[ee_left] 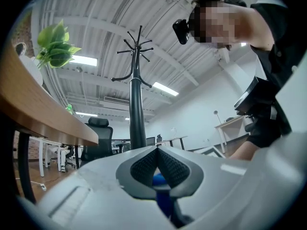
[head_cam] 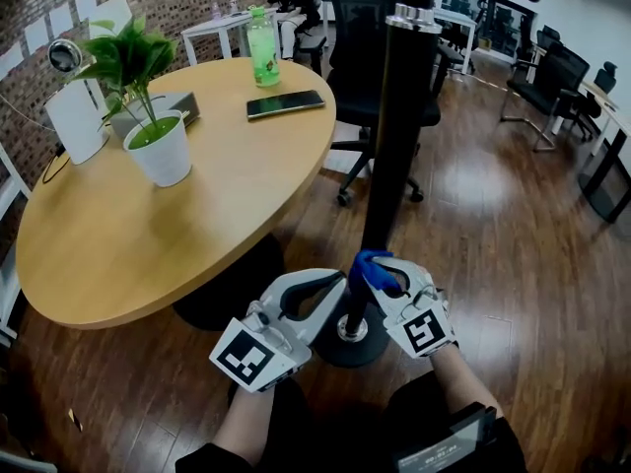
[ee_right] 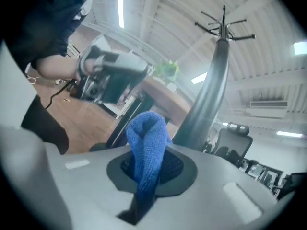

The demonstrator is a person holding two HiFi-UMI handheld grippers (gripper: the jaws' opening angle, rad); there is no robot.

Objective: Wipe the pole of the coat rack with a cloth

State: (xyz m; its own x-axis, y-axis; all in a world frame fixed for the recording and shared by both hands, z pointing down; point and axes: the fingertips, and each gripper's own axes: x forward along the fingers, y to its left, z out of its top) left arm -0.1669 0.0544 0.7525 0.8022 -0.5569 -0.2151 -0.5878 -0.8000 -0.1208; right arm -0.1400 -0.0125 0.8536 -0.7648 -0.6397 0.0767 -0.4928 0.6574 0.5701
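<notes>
Low in the frame's centre, the right hand-held gripper (head_cam: pixel 383 276) pinched a blue knitted cloth (head_cam: pixel 372 267) at the tall black coat-rack pole's (head_cam: pixel 394 156) foot. The left hand-held gripper (head_cam: pixel 338 285), jaws together, sat just beside it.

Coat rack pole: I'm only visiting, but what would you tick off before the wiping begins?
1. Cloth clamped in right hand-held gripper: ok.
2. Cloth touching pole: cannot tell; it sits close beside it, low down.
3. Pole upright on its base: ok.
4. Pole steadied by left hand-held gripper: not ok; its jaws are together, beside the pole, not round it.
5. Table apart from pole: ok.
</notes>
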